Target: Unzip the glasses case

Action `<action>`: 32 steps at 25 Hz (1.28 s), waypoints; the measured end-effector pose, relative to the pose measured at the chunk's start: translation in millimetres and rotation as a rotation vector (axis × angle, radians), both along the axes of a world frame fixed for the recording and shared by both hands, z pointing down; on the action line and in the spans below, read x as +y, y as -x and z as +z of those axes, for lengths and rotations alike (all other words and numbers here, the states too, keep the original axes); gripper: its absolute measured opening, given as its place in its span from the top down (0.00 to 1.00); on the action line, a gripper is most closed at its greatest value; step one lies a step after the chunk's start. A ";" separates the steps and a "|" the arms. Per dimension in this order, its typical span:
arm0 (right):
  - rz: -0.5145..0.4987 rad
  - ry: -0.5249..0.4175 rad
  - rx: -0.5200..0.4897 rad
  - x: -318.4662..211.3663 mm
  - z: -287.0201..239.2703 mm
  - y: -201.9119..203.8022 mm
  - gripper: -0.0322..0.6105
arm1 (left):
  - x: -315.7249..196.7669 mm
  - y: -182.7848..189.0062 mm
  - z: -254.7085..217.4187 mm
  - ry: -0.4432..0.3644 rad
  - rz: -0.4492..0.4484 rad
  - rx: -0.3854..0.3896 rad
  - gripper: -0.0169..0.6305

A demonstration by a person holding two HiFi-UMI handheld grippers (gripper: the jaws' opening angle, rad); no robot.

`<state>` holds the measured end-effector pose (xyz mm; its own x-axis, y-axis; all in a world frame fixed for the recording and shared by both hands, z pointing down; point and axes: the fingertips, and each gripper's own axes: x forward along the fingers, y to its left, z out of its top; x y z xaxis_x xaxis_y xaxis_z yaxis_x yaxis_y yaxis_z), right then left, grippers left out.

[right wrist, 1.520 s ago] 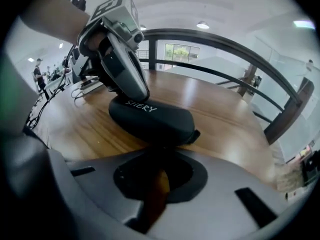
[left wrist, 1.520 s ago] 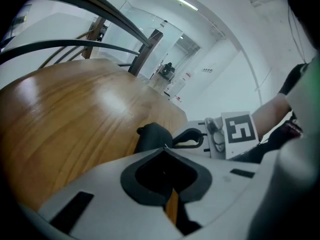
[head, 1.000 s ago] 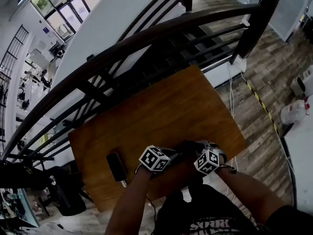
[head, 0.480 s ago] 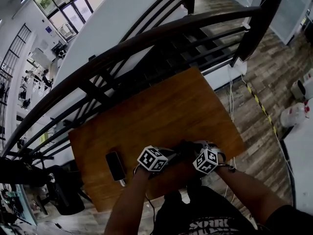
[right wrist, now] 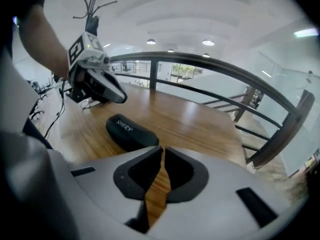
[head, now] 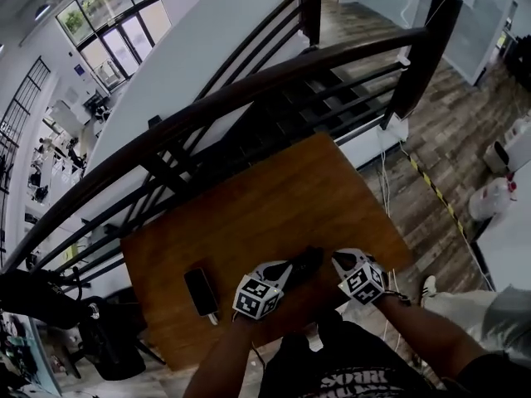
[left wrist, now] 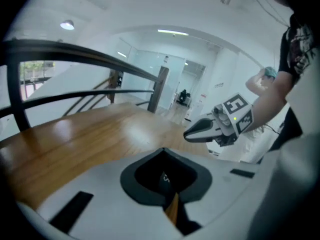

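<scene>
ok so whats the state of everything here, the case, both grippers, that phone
glasses case: closed, lying flat on the table, not clearly held by either gripper
left gripper: shut, at one end of the case
right gripper: shut, nothing between its jaws, clear of the case
phone: lying flat near the table's edge, dark

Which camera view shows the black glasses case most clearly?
The right gripper view: the glasses case lies on the table, white lettering visible. The head view shows only a small dark shape between the left gripper and right gripper. The left gripper view shows a dark patch behind its jaws, perhaps the case.
</scene>
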<state>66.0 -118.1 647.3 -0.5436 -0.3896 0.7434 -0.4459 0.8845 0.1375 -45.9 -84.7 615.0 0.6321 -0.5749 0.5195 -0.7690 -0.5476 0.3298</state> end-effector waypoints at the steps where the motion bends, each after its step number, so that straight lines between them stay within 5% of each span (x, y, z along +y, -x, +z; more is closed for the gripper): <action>1: 0.039 -0.007 -0.042 0.6 -13.5 -0.8 0.93 | -0.1 6.7 -15.9 -0.053 -0.060 0.007 0.97; 6: 0.207 -0.061 -0.296 8.5 -94.5 5.5 0.94 | 12.0 51.0 -100.8 -0.306 -0.385 0.009 0.97; 10: 0.290 -0.115 -0.445 20.5 -149.9 5.6 0.95 | 33.6 60.3 -147.3 -0.413 -0.569 0.083 0.97; 21: 0.218 -0.133 -0.598 53.6 -219.6 -17.8 0.95 | 81.4 10.3 -211.3 -0.531 -0.676 0.123 0.97; 25: 0.129 -0.135 -0.608 68.4 -230.6 -50.7 0.95 | 99.4 -27.3 -221.8 -0.552 -0.766 0.102 0.97; 32: 0.069 -0.076 -0.647 96.0 -228.2 -107.5 0.95 | 131.4 -96.1 -229.9 -0.569 -0.794 0.004 0.97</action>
